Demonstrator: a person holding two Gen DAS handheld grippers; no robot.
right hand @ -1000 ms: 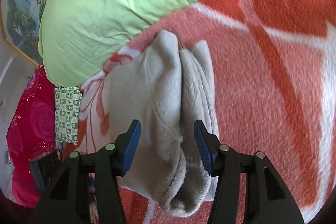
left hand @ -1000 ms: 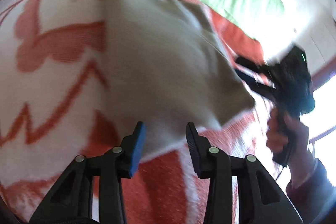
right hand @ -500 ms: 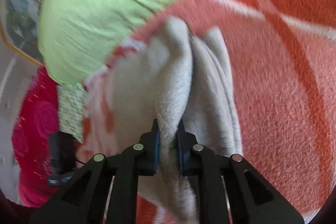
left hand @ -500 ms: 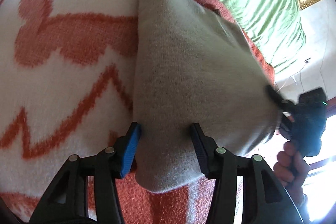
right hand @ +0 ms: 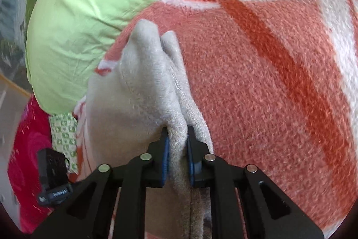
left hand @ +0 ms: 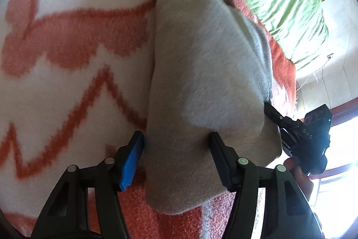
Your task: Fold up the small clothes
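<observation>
A small beige fleece garment lies on an orange-and-white blanket. My left gripper is open, its jaws on either side of the garment's near edge, which hangs between them. My right gripper is shut on a bunched fold of the same garment and lifts it off the blanket. The right gripper also shows in the left wrist view, at the garment's far right corner. The left gripper's body shows in the right wrist view at lower left.
A green sheet covers the bed beyond the blanket. A pink floral cloth and a small green-patterned folded cloth lie at the left. A bright window and a wall are at the right.
My right gripper closed on the garment's fold and raised it. My left gripper moved in so the garment's near edge sits between its open jaws.
</observation>
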